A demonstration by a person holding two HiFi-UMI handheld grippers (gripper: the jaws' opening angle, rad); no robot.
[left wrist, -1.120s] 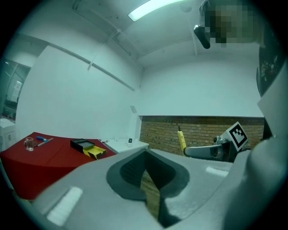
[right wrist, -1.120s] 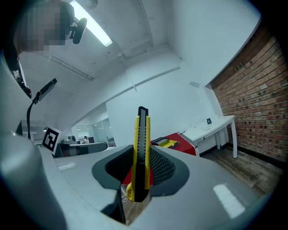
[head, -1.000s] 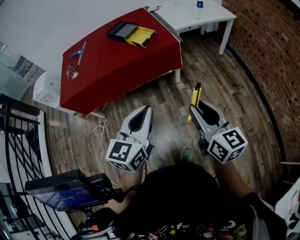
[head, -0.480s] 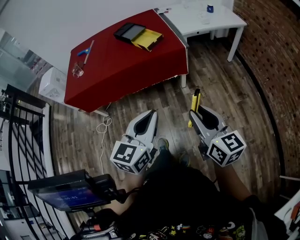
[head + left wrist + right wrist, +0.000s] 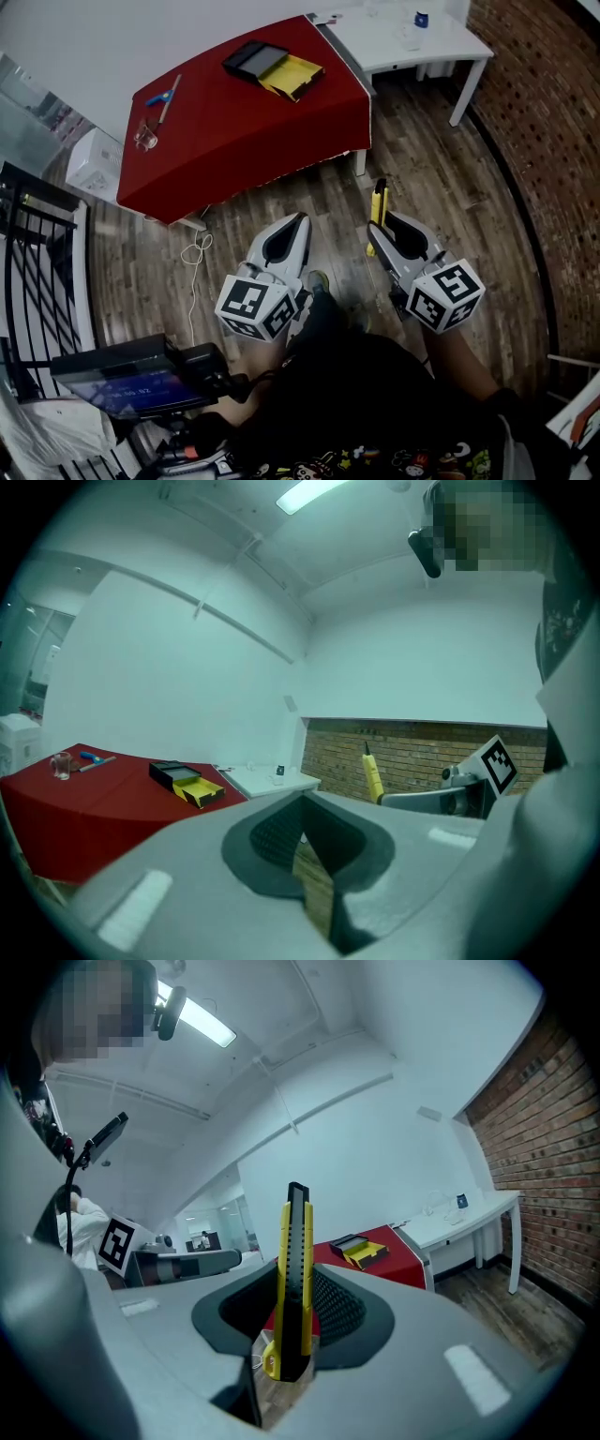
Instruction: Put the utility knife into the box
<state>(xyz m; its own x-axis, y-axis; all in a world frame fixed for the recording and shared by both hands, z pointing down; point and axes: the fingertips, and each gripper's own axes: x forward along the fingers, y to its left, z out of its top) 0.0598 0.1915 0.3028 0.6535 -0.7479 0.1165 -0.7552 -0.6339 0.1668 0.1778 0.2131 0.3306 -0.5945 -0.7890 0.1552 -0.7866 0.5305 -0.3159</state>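
Note:
The yellow and black utility knife (image 5: 377,208) stands upright between the jaws of my right gripper (image 5: 382,221), which is shut on it over the wooden floor. In the right gripper view the knife (image 5: 296,1274) points up and away from the gripper (image 5: 292,1288). The box (image 5: 272,67), a black tray with a yellow tray half slid out, lies at the far side of the red table (image 5: 244,131), well ahead of both grippers. My left gripper (image 5: 299,219) is shut with nothing in it, left of the right one. The left gripper view also shows the box (image 5: 187,782).
A blue-handled tool (image 5: 161,97) and a small glass (image 5: 143,139) lie at the red table's left end. A white table (image 5: 412,37) stands to its right, by a brick wall (image 5: 553,112). A black railing (image 5: 37,262) and a screen (image 5: 122,382) are at the left.
Both grippers keep their pose over the floor, the knife still in the right one. The head view has shifted a little, and a foot now shows between the grippers.

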